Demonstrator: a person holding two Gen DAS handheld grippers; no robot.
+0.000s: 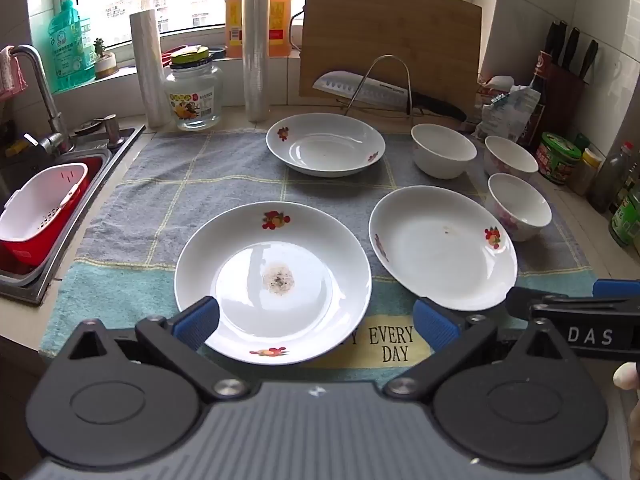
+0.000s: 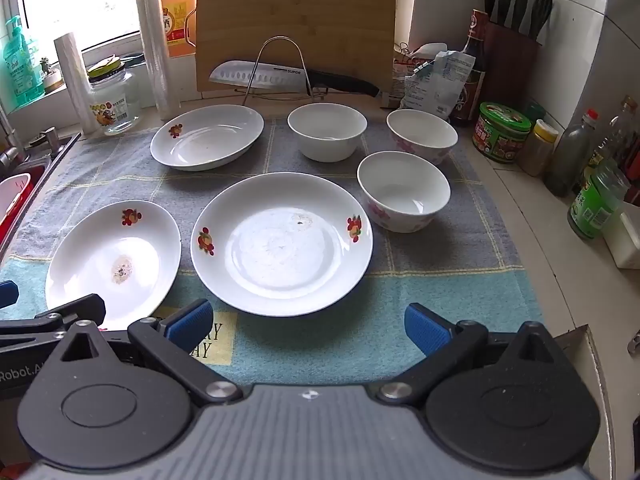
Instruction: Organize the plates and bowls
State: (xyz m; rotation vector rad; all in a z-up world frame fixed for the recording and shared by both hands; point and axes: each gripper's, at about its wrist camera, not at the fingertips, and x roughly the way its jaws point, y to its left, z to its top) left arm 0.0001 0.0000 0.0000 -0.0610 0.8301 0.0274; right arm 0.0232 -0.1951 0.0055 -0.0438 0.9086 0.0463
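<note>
Fingers [image 2: 186, 326] blue, ribbed, spread wide above glossy round plate [image 2: 282, 244].

Near plate [image 1: 276, 280]: front rim covered by the left gripper's left finger [image 1: 198, 320] in the left wrist view.

Printed towel [image 1: 180, 184]: lettering half hidden under plates, only part readable.

Kitchen knife [image 2: 288, 76]: blade crossed by the wire rack [image 2: 280, 68].

Red and white basket [image 1: 40, 216]: cut by the left edge; in the right wrist view a sliver only.

Bottles [image 2: 592, 204] at right: labels too small to read; the outermost are cut by the edge.

Fingertip [image 1: 626, 376]: the hand is otherwise out of frame.

Right gripper [image 1: 576, 308]: partly seen, cut by the right edge.
</note>
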